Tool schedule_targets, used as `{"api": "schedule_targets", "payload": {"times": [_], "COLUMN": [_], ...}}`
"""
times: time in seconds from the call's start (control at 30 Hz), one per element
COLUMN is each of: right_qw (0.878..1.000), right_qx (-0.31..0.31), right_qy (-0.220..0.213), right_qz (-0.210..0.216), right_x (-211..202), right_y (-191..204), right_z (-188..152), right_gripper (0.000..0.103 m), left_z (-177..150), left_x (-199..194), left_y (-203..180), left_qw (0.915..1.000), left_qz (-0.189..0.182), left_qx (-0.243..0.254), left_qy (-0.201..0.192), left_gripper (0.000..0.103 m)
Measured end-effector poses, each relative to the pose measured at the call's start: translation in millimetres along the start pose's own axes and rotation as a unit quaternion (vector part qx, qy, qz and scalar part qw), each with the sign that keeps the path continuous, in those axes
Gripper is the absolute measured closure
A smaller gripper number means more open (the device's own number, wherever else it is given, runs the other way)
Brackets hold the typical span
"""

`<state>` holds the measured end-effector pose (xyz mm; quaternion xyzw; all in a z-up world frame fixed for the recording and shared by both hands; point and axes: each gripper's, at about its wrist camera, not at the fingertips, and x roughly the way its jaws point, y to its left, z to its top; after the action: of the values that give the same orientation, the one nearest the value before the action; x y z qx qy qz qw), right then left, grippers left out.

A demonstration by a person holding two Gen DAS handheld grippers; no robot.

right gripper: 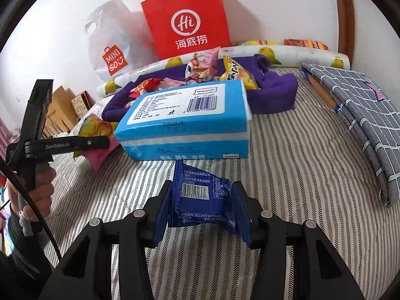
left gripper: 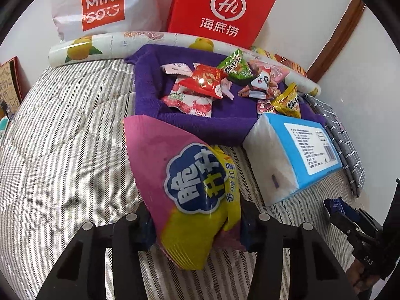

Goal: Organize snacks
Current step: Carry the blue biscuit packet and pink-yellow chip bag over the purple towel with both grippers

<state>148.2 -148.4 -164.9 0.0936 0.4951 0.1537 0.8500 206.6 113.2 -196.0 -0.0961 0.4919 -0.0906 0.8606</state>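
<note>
Risk: left tool [left gripper: 197, 227] pinches the pink-yellow bag [left gripper: 185, 185] only by its lower end and right tool [right gripper: 203, 207] clamps the blue packet [right gripper: 202, 200], both above the bed [right gripper: 287, 170] short of the purple tray [left gripper: 175, 115], so the bag could slip or snag the tissue pack [left gripper: 292, 155].

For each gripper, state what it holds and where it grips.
Left gripper: pink-and-yellow snack bag, near its yellow end. Right gripper: blue snack packet, by its side edges.
</note>
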Motion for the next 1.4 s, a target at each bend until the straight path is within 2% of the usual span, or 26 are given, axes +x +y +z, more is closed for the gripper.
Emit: {"api": "schedule_targets", "payload": {"times": [0.97,1.17,1.4], "right_qw": [0.999,0.998,0.997], "right_qx": [0.010,0.005,-0.001], "right_qy": [-0.052,-0.068,-0.082], "right_qz": [-0.004,0.000,-0.012], "right_x": [-36,-45,-56], "right_y": [10,16,19], "right_z": [25,41,67], "right_gripper": [0.056,0.056,0.056], "left_z": [-8,3,32], "left_x": [-63,-78,-90], "left_y": [-41,-55,-69], "left_qw": [0.9990,0.9983,0.9975], "left_qz": [-0.020,-0.017,-0.027], "left_qx": [0.030,0.043,0.049], "left_qy": [-0.026,-0.036,-0.043], "left_gripper": [0.056,0.056,0.056]}}
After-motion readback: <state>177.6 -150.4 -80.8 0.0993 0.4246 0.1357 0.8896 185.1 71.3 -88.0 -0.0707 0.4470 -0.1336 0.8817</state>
